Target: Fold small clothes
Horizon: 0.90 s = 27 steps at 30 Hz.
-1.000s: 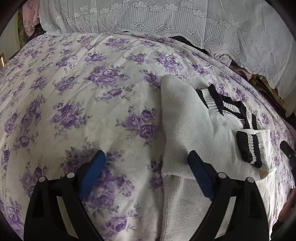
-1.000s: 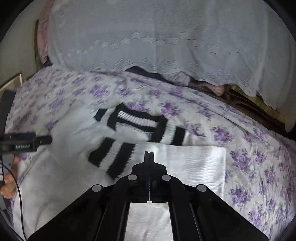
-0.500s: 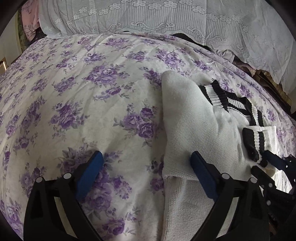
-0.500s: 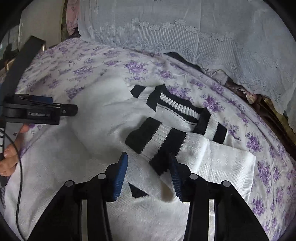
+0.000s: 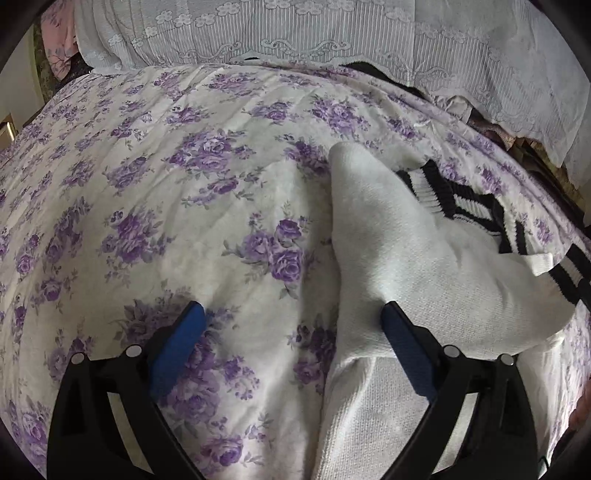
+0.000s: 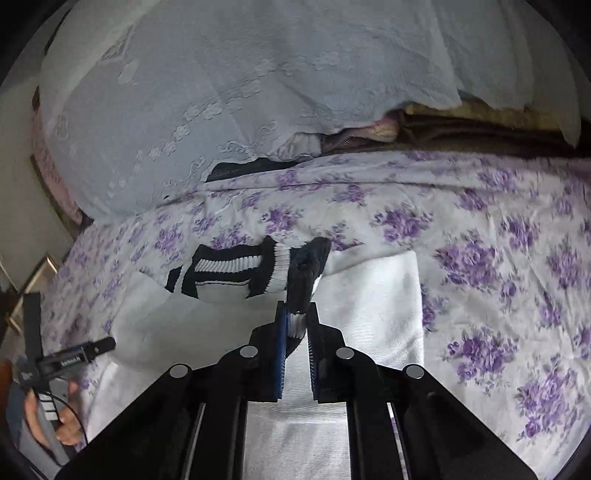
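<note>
A small white knit sweater (image 5: 413,258) with black-and-white striped collar (image 5: 465,203) and cuffs lies partly folded on the floral bedspread (image 5: 184,184). My left gripper (image 5: 291,325) is open and empty, low over the bed; its right finger rests at the sweater's left edge. In the right wrist view the sweater (image 6: 373,291) lies below my right gripper (image 6: 295,314), which is shut on the striped cuff (image 6: 303,273) of a sleeve and holds it lifted above the body. The left gripper (image 6: 88,350) shows at the far left there.
A white lace cover (image 5: 332,33) over piled bedding runs along the back (image 6: 221,92). Folded brown and pink blankets (image 6: 461,129) sit under it at the right. The bedspread extends left and right of the sweater.
My right gripper closed on the striped cuff and lifted it up and to the right, off the sweater's body. The left gripper stayed open and shifted only slightly.
</note>
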Tool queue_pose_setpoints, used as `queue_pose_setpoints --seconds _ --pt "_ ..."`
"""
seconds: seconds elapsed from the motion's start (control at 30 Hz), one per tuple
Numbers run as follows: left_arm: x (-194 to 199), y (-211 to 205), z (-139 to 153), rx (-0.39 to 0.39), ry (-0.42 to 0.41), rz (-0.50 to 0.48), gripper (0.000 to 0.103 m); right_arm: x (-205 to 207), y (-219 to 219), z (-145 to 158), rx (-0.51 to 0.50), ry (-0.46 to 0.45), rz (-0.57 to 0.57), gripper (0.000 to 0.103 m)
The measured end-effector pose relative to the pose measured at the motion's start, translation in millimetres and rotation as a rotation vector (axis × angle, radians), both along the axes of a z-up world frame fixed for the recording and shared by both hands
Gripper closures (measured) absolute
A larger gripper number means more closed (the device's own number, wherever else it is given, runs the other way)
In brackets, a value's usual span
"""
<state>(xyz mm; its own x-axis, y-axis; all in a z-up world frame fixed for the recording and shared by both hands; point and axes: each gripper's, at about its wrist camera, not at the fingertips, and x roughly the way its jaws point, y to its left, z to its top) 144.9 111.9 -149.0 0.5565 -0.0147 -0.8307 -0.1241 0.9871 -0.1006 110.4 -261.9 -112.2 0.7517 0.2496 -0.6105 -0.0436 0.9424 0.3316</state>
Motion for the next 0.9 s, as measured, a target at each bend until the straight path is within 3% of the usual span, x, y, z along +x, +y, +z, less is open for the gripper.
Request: queue_pose_setpoints --seconds 0.13,0.33,0.4,0.5,0.67,0.77,0.87,0.9 --pt "-3 -20 -9 0.155 0.003 -0.022 0.004 0 -17 -29 0.090 0.045 0.000 0.092" --pt "-7 -13 -4 0.115 0.020 -0.011 0.004 -4 -46 -62 0.248 0.116 -0.038 0.088" --pt "-12 -12 5 0.100 0.004 -0.008 0.005 -11 -49 -55 0.204 0.106 -0.084 0.079" --pt "-19 -15 29 0.066 -0.062 -0.023 0.005 -26 -57 -34 0.128 0.010 -0.178 0.077" --pt "-8 -45 57 0.019 -0.143 -0.127 0.005 -12 -30 -6 0.086 -0.050 -0.046 0.082" --pt "6 -69 51 0.046 -0.139 -0.177 0.005 5 -15 -9 0.039 -0.042 -0.006 0.084" --pt "28 -82 18 0.113 -0.050 -0.181 0.004 24 -13 -38 0.030 0.047 0.013 0.084" --pt "34 -81 2 0.124 -0.009 -0.174 0.004 26 -14 -49 0.023 0.076 0.007 0.091"
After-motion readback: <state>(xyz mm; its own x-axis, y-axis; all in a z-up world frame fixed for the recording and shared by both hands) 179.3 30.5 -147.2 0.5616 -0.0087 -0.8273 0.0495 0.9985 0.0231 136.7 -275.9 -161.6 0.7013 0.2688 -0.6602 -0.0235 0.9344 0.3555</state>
